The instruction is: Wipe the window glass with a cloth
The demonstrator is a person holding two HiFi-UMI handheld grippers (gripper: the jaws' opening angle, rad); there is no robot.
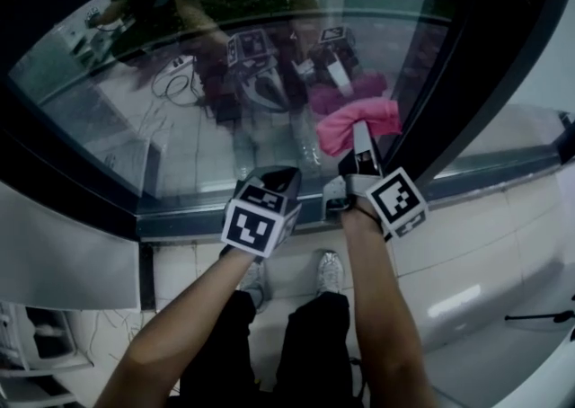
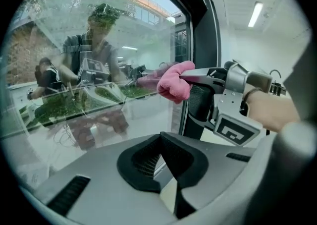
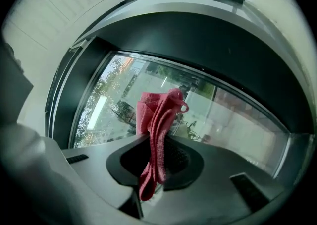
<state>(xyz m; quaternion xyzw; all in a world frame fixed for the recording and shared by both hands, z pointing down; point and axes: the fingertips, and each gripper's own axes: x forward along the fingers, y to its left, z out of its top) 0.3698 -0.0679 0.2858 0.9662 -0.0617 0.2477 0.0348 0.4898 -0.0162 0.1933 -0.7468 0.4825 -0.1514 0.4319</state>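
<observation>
the right gripper (image 3: 157, 165) has its jaws clamped on a pink cloth (image 3: 159, 115) at the window glass (image 1: 171, 119); the left gripper (image 2: 161, 158) has its jaws together, empty.

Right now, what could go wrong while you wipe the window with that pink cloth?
1. The right gripper pinches only a narrow strip of the cloth. The rest bunches loose, so rubbing the glass might tug it free.
2. The cloth sits close to the dark window frame, so a wide swipe could bump the gripper against it.
3. The left gripper is shut and empty, so it probably couldn't catch a falling cloth.
</observation>
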